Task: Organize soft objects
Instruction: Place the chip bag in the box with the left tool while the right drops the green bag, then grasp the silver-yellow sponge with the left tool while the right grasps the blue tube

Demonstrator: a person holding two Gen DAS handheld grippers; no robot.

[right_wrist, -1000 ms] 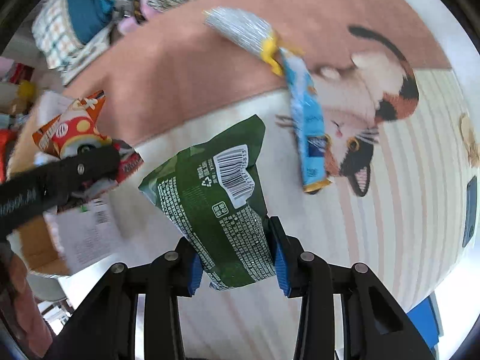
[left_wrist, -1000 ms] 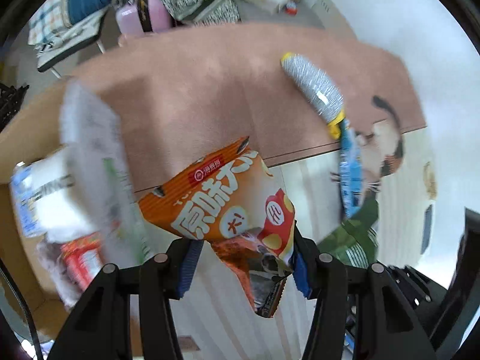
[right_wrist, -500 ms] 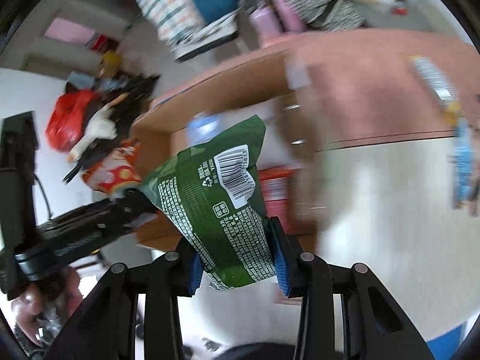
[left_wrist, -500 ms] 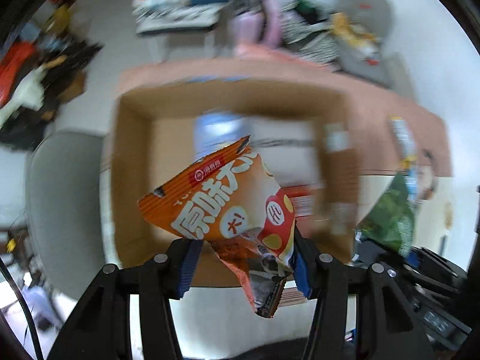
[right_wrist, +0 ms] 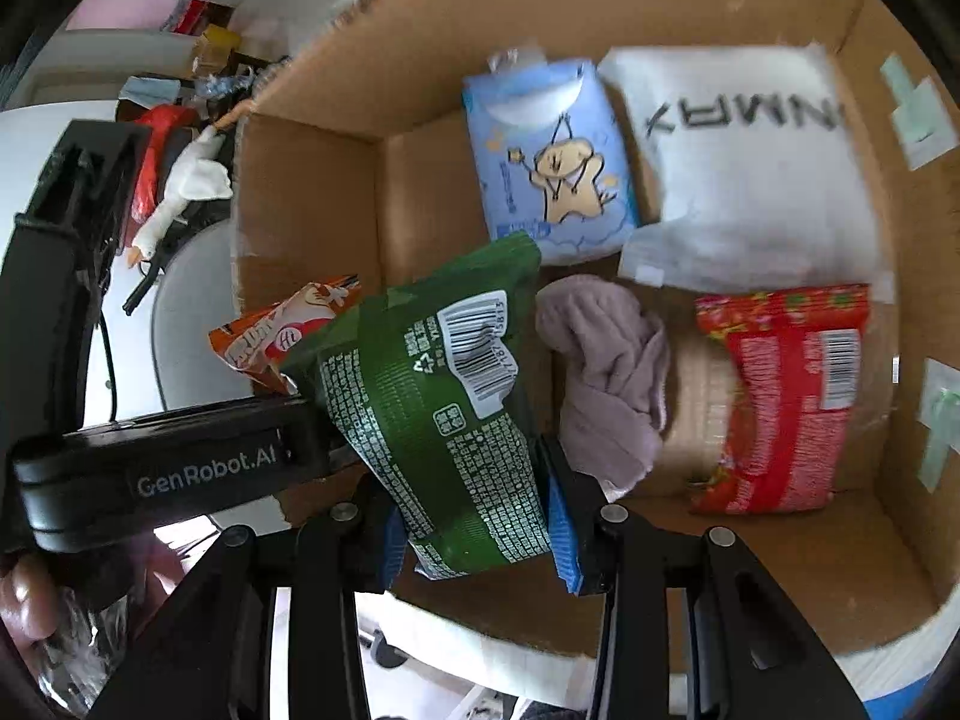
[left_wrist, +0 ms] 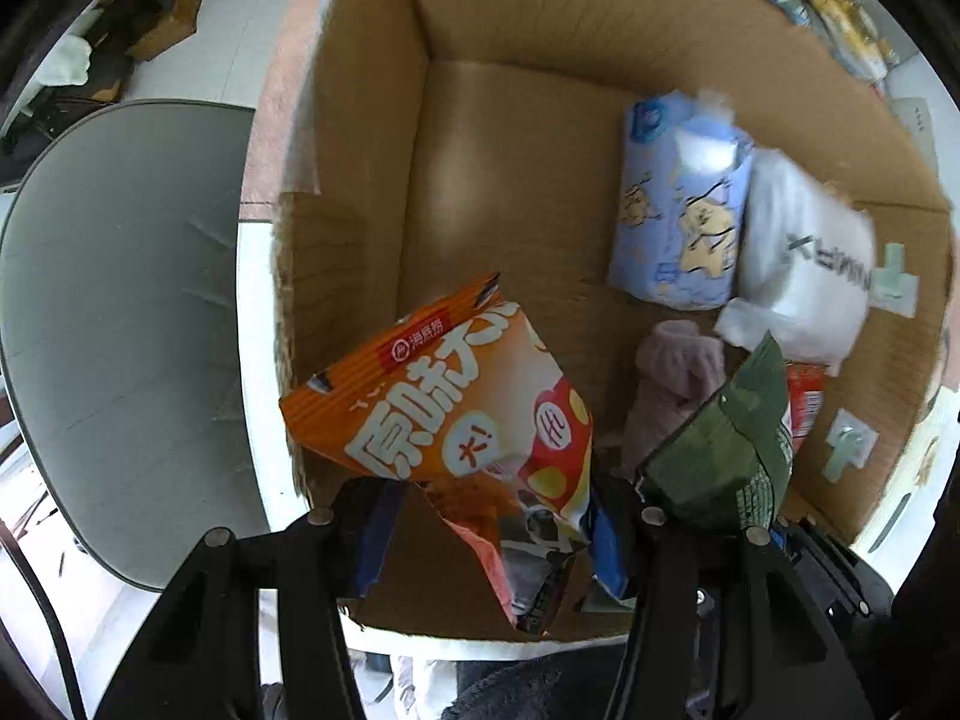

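**Both snack bags now over the open box**

Since a second ago both of my tongs have swung away from the cat-print mat and now hang over the cardboard box [left_wrist: 360, 138], each carrying its bag along. My left tongs [left_wrist: 486, 534] are clamped on the orange snack bag [left_wrist: 456, 414], whose torn lower end droops between the blue pads above the near left part of the box. My right tongs [right_wrist: 474, 516] are clamped on the green snack bag [right_wrist: 444, 396], barcode side facing the camera, held over the middle of the box just right of the orange bag; in the left wrist view the green bag [left_wrist: 726, 450] shows at the right, close beside the left tongs.

Lying in the box are a light blue tissue pack [right_wrist: 552, 162] with a cartoon figure against the far wall, a white soft pack [right_wrist: 750, 180] with black letters touching its right side, a mauve rolled cloth [right_wrist: 606, 372] in the middle, and a red noodle packet [right_wrist: 786, 396] to the right of the cloth. A grey chair seat [left_wrist: 120, 312] stands left of the box.
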